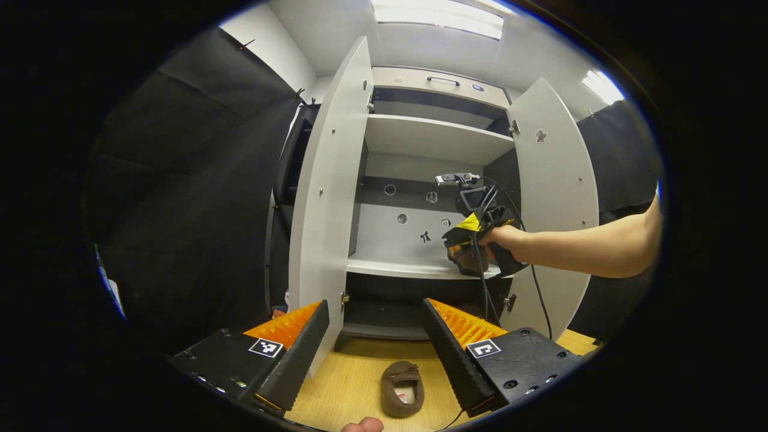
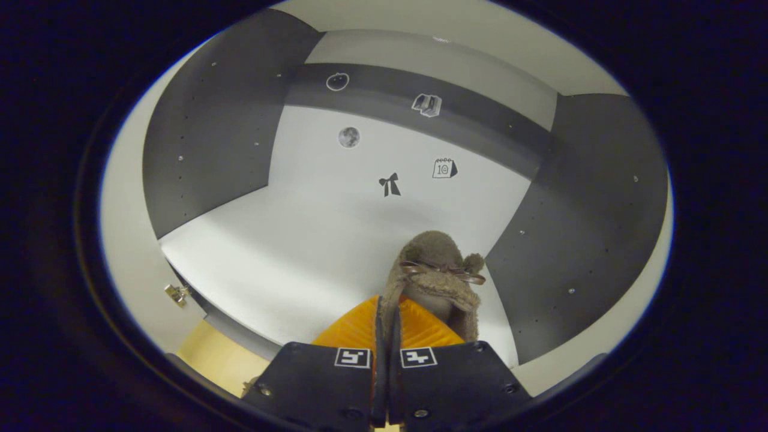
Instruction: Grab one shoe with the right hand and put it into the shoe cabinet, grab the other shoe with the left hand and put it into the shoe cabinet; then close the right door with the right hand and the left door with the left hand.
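Observation:
A brown fuzzy shoe (image 1: 402, 389) lies on the wooden floor (image 1: 354, 372) in front of the white shoe cabinet (image 1: 432, 138). My left gripper (image 1: 375, 306) hangs open above and short of it, holding nothing. Both cabinet doors stand open: the left door (image 1: 327, 198) and the right door (image 1: 555, 180). In the left gripper view, a hand holds my right gripper (image 1: 471, 249) at the middle shelf (image 1: 390, 264). In the right gripper view, my right gripper (image 2: 387, 309) is shut on the side wall of the other brown shoe (image 2: 438, 270), over the right part of the shelf (image 2: 288, 252).
Grey side walls (image 2: 204, 150) and a sticker-dotted back panel (image 2: 390, 150) close in the shelf compartment. An upper shelf (image 1: 438, 135) sits above, and a dark lower compartment (image 1: 384, 306) below. A bare forearm (image 1: 594, 246) crosses in front of the right door. Black cloth hangs to the left.

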Motion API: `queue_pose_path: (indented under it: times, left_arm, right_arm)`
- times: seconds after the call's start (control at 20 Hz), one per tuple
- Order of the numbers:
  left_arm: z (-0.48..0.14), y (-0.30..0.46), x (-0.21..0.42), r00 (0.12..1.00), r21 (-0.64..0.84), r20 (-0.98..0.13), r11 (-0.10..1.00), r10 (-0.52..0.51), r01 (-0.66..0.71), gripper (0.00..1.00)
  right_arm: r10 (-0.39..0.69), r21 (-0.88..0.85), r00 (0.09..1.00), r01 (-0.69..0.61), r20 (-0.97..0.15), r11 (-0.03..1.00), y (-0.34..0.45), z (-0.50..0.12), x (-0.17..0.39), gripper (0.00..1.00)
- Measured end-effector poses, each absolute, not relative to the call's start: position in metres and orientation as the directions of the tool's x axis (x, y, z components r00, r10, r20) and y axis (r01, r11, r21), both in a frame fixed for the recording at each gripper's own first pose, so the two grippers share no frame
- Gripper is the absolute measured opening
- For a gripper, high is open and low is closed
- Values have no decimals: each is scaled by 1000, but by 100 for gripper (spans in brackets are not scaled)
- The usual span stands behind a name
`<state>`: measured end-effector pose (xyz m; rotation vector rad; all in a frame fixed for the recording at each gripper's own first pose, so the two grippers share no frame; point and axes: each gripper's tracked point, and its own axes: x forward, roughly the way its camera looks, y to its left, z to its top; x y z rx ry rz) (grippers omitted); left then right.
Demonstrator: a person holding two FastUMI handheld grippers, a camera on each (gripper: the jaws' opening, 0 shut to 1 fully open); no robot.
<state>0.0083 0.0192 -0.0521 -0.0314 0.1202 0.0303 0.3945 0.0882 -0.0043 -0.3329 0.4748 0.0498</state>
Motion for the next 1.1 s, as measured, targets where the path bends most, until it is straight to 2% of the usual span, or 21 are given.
queue_pose_path:
  times: [0.3,0.45,0.7,0.75,0.8,0.95,1.1]
  left_arm:
    - [-56,32,8,990,-21,-132,998,51,-54,95]
    - [-56,33,10,990,-12,-131,999,48,-50,95]
    - [-53,34,15,992,-16,-119,999,46,-49,95]
    - [-52,33,16,992,-18,-117,999,43,-45,95]
    - [-52,32,17,993,-18,-114,999,38,-41,95]
    - [-51,29,20,994,-17,-108,999,29,-31,95]
    - [-55,24,21,993,-25,-115,1000,12,-15,95]
  right_arm:
    - [-58,-311,877,-106,-477,944,90,-8,398,6]
    - [-68,-306,875,-94,-479,947,88,-6,400,14]
    - [-69,-317,864,-108,-498,942,88,-1,396,21]
    - [-61,-319,868,-115,-493,941,88,5,394,29]
    - [-60,-328,875,-116,-480,937,87,11,392,43]
    - [-42,-336,885,-131,-463,933,83,24,380,53]
    - [-14,-305,914,-121,-406,945,79,49,360,59]
